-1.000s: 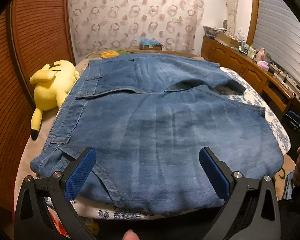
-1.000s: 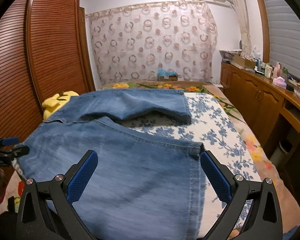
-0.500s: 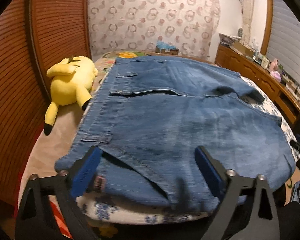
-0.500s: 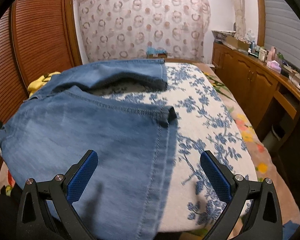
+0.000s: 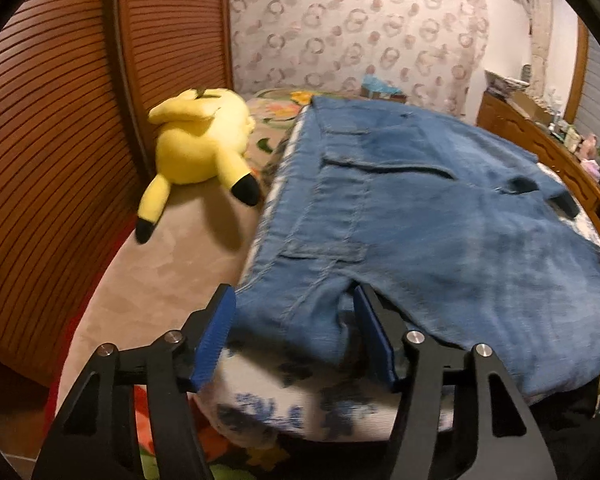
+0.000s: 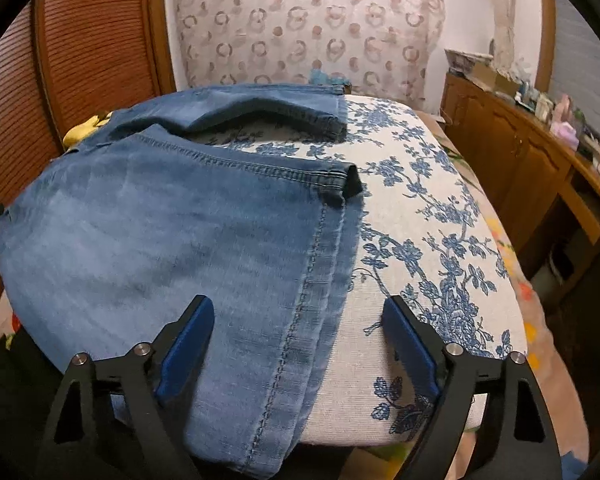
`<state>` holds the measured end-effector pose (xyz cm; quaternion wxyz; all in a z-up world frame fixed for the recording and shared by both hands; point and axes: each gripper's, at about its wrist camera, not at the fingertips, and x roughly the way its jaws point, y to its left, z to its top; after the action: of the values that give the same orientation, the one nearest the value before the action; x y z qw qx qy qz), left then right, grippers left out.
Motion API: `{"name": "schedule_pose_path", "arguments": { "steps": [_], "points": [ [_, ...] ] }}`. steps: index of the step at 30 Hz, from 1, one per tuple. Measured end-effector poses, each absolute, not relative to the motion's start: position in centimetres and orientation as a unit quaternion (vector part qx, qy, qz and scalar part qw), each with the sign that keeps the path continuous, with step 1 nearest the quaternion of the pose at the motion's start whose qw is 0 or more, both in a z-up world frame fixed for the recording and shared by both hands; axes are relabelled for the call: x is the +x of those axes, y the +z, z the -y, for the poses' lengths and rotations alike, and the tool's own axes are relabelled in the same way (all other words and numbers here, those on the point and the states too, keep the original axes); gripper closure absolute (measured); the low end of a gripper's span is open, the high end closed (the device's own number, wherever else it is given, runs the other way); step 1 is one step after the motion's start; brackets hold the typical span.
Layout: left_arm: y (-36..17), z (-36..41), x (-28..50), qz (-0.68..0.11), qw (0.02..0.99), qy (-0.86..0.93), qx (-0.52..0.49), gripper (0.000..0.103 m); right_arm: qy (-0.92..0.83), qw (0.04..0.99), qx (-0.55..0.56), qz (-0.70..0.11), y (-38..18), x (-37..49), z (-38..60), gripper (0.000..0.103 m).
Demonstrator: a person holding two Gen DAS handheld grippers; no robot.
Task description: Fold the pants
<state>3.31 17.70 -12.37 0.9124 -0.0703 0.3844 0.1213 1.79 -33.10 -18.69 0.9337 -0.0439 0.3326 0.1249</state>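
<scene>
The left tongs have just been closing around the waistband corner of the faded blue denim pants spread flat on the floral-sheeted bed, the right tongs narrowing over the leg hem's edge — both not yet pinching — heavy, limp cloth best gripped at thick seams.

The left hand-held gripper has shifted toward the bed's left near corner, and its jaws have just been closing; the waistband corner of the pants now sits between them. The right hand-held gripper has moved toward the bed's right edge, its jaws have just been closing, and the leg hem lies between them, neither pad pressing it.
</scene>
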Motion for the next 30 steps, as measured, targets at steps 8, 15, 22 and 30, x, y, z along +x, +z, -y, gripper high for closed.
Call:
{"name": "schedule_pose_path", "arguments": {
  "steps": [8,15,22,30],
  "points": [
    [-13.8,-18.7,3.4,-0.391,0.909,0.121,-0.077,0.044,0.129,0.937,-0.044,-0.322,-18.3,-0.5,33.0,0.039],
    [-13.4,-18.5,2.8,-0.381,0.914,0.097,-0.097,0.071,0.131,0.937,-0.041,-0.32,-18.2,-0.7,33.0,0.061],
    [-12.2,-17.8,2.5,-0.36,0.925,0.085,-0.086,0.093,0.133,0.936,-0.024,-0.324,-18.8,4.0,34.7,0.086],
    [-9.1,-17.5,2.8,-0.329,0.939,0.074,-0.073,0.094,0.157,0.936,-0.006,-0.316,-18.3,6.4,35.3,0.096]
  ]
}}
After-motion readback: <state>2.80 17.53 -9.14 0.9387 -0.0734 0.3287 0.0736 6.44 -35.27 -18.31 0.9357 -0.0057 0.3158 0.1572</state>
